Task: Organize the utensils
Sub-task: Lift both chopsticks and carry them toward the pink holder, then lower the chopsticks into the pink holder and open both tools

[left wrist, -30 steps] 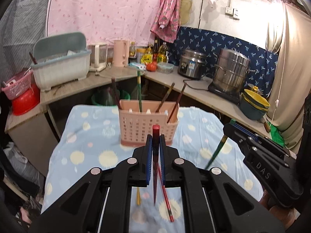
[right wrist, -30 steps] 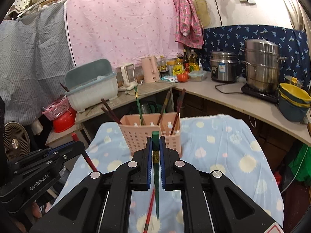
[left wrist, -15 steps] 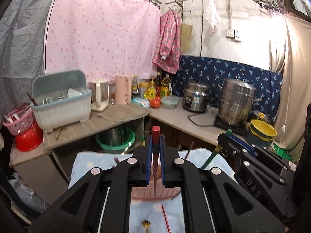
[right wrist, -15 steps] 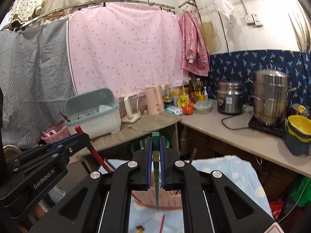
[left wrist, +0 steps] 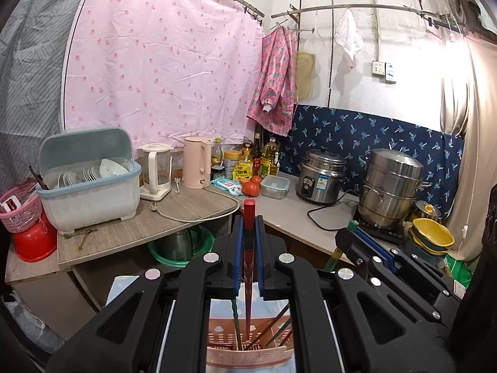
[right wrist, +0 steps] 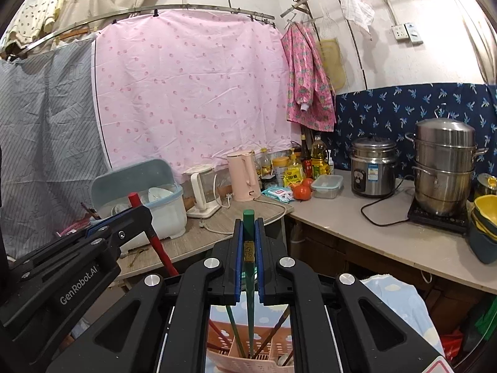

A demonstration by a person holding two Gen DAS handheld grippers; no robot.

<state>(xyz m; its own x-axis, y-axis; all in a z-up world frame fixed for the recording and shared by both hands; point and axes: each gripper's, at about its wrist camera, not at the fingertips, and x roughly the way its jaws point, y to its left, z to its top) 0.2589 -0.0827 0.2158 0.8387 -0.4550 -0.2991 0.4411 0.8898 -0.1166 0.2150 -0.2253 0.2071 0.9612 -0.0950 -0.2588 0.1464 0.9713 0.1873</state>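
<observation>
My left gripper (left wrist: pixel 248 236) is shut on a red chopstick (left wrist: pixel 248 267) held upright, its tip hanging over the pink utensil basket (left wrist: pixel 248 354) below. That basket holds several chopsticks. My right gripper (right wrist: pixel 248 236) is shut on a green chopstick (right wrist: pixel 249 279), whose tip reaches down toward the same pink basket (right wrist: pixel 245 363). The right gripper (left wrist: pixel 351 236) shows at the right of the left wrist view with the green chopstick (left wrist: pixel 334 255) in it. In the right wrist view the left gripper (right wrist: pixel 136 211) sits at the left, holding the red chopstick (right wrist: pixel 155 242).
The basket stands on a table with a blue spotted cloth (right wrist: pixel 394 298). Behind runs an L-shaped counter (left wrist: pixel 174 214) with a dish rack (left wrist: pixel 90 183), kettles, bottles, tomatoes, a rice cooker (left wrist: pixel 321 177), a steel steamer pot (left wrist: pixel 388 189) and yellow bowls (left wrist: pixel 431 236).
Both grippers rose and moved forward over the basket, each still holding its chopstick. The basket slid from mid-frame to the bottom edge, and the loose chopsticks on the cloth dropped out of sight.
</observation>
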